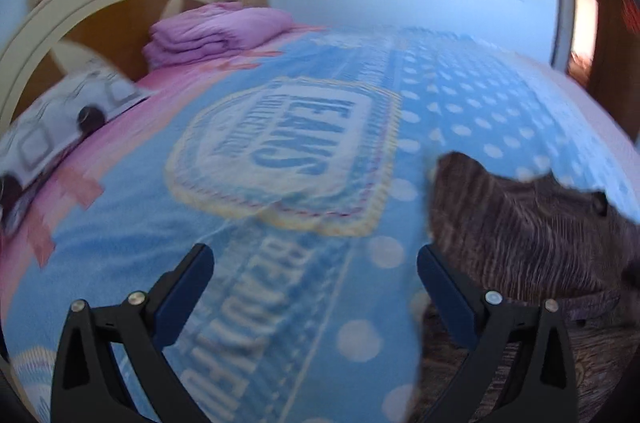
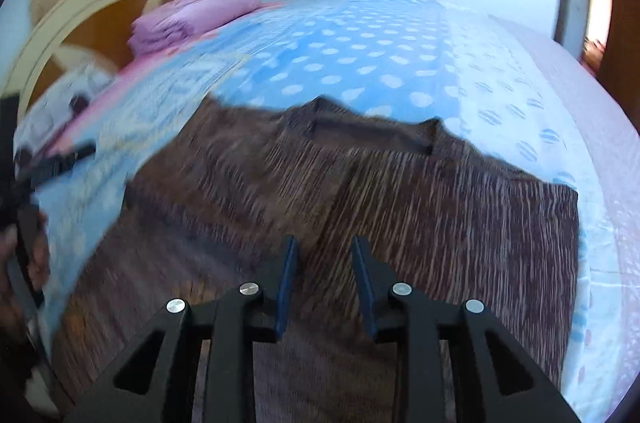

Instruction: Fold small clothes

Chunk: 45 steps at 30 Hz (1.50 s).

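The right gripper hangs over the brown shirt, jaws narrowly parted and holding nothing. The left gripper, spread wide, sits just beside the shirt's edge. The shirt lies on the bed. Judged an early fold: next, pinch an edge.

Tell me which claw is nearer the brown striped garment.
Right. The right claw hovers directly over the middle of the brown striped garment, jaws apart. The left claw sits over the blue bedspread, with the garment off to its right side.
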Each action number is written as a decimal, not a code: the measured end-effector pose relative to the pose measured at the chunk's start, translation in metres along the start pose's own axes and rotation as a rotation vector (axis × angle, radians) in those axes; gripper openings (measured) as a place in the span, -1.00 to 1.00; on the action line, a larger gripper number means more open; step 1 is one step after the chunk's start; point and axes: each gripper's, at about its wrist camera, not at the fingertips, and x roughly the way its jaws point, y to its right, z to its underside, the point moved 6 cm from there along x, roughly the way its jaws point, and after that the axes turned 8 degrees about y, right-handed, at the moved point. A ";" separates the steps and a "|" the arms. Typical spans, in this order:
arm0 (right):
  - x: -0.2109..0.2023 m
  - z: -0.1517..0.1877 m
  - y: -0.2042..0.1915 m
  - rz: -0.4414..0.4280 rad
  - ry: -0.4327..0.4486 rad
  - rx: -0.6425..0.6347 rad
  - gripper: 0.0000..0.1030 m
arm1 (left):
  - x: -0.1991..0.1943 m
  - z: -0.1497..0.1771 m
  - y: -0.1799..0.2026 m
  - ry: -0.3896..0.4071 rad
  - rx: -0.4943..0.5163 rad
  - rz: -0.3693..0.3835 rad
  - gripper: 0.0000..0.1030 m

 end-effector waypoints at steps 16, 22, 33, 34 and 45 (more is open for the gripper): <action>0.070 -0.031 0.012 0.240 -0.039 0.001 -0.90 | 0.013 0.040 0.041 0.003 0.307 -0.139 1.00; 0.051 -0.025 0.009 0.238 -0.010 -0.015 -0.09 | 0.011 0.037 0.042 -0.008 0.294 -0.112 1.00; 0.024 0.011 -0.071 -0.007 -0.012 -0.165 -0.10 | 0.028 -0.040 0.084 0.019 0.207 0.066 1.00; 0.026 0.014 -0.068 0.015 -0.018 -0.170 -0.10 | 0.034 -0.040 0.098 0.020 0.240 0.062 1.00; 0.000 0.037 -0.037 0.021 -0.071 -0.121 -0.11 | 0.076 -0.011 0.061 -0.048 0.305 -0.176 1.00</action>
